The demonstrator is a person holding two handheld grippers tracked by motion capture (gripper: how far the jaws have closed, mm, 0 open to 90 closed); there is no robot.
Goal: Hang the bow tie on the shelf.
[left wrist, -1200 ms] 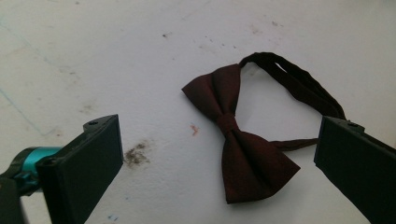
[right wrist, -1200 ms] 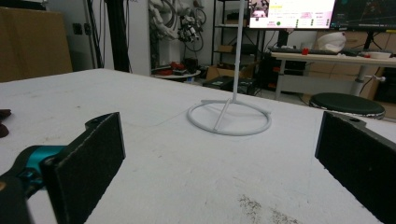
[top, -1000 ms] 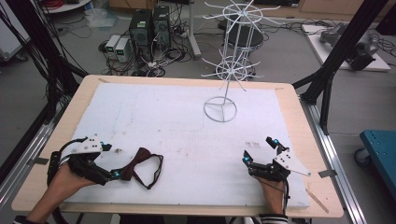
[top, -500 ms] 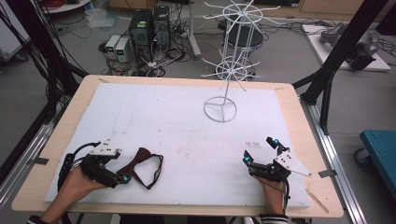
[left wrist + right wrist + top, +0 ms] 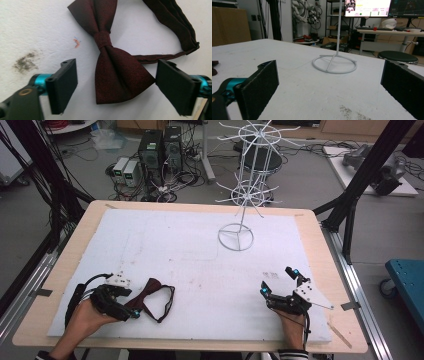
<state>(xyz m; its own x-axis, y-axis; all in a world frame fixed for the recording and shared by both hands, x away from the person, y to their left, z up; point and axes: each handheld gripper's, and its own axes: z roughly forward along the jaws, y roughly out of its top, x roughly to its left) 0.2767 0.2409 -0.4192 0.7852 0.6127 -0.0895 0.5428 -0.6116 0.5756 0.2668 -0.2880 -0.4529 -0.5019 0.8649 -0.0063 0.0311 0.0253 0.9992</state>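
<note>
Bow tie (image 5: 117, 72) lies between the left gripper (image 5: 116, 86)'s closing jaws, apparently untouched; centre on the wing, squeeze gently. Right gripper (image 5: 329, 87) rests open.

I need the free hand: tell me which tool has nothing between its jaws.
The right tool, near the white wire stand, stands over bare white mat. The left tool straddles the maroon bow tie, jaws just closing.
</note>
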